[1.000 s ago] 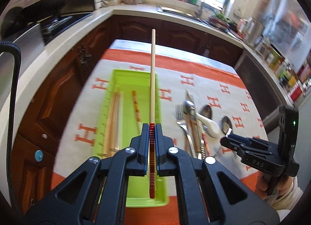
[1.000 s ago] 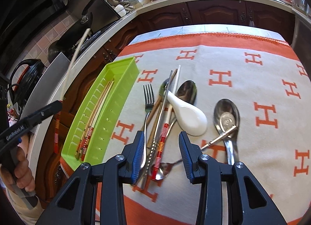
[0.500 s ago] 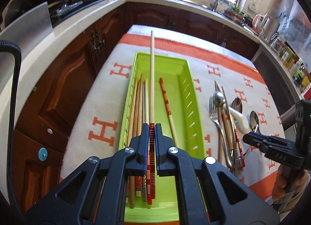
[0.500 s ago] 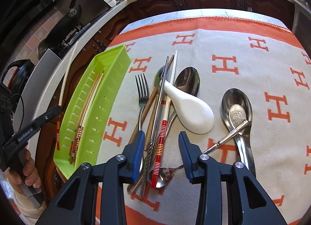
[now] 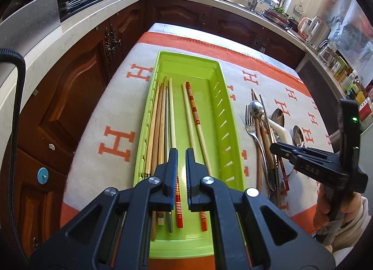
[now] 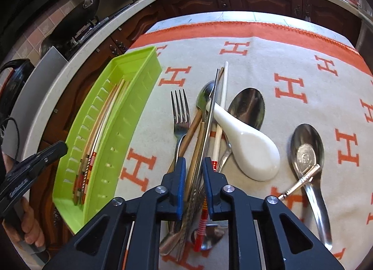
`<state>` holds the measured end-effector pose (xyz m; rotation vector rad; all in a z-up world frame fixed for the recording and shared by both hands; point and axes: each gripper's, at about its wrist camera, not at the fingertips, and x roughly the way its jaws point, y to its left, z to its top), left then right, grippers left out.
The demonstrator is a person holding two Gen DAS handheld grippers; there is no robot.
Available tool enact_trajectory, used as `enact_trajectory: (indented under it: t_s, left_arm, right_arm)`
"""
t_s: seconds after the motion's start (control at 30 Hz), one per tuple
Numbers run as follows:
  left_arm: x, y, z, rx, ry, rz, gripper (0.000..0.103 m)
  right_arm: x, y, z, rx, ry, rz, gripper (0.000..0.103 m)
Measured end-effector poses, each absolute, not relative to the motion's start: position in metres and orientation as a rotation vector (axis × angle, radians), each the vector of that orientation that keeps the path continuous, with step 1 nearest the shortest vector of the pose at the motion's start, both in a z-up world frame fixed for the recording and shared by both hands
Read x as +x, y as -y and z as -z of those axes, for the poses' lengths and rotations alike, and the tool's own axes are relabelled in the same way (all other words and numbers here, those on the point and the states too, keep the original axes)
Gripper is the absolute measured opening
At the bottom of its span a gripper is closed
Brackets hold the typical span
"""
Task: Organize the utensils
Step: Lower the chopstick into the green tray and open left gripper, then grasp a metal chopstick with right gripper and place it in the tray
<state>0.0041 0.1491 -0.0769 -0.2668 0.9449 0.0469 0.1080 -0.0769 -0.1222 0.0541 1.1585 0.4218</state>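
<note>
A lime green tray (image 5: pixel 223 109) (image 6: pixel 130 107) lies on the cloth and holds several chopsticks (image 5: pixel 160 118). My left gripper (image 5: pixel 181 153) hovers over the tray's near end, jaws slightly apart, with a red-striped cream chopstick (image 5: pixel 172 116) lying free in the tray beneath it. My right gripper (image 6: pixel 194 165) is low over a pile of utensils (image 6: pixel 205 125), jaws narrowly open astride a metal chopstick and a wooden one. The pile holds a fork (image 6: pixel 180 116), a white ceramic spoon (image 6: pixel 249 146), metal spoons and a red-striped chopstick (image 6: pixel 219 135).
A large metal spoon (image 6: pixel 307 153) with a small spoon inside lies at the right. The orange-and-white cloth (image 6: pixel 291 60) covers the table. Dark cabinets and a white counter (image 5: pixel 70 25) run along the left and far sides.
My left gripper lowered the striped chopstick into the tray and opened, letting it go. My right gripper dropped lower onto the utensil pile and its jaws narrowed.
</note>
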Motion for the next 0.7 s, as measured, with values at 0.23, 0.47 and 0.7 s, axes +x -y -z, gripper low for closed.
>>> enact_trajectory:
  t_s: [0.23, 0.47, 0.7]
  left_arm:
    - [0.0, -0.15, 0.076, -0.277, -0.937, -0.036, 0.003]
    - [0.0, -0.152, 0.076, -0.287, -0.93, -0.021, 0.003]
    - [-0.004, -0.15, 0.074, -0.286, -0.924, -0.015, 0.003]
  right_arm:
    - [0.115, 0.073, 0.131, 0.045, -1.169, -0.391, 0.009]
    - [0.113, 0.085, 0.126, 0.096, -1.157, -0.364, 0.006]
    - [0.101, 0.094, 0.097, 0.151, -1.104, -0.375, 0.006]
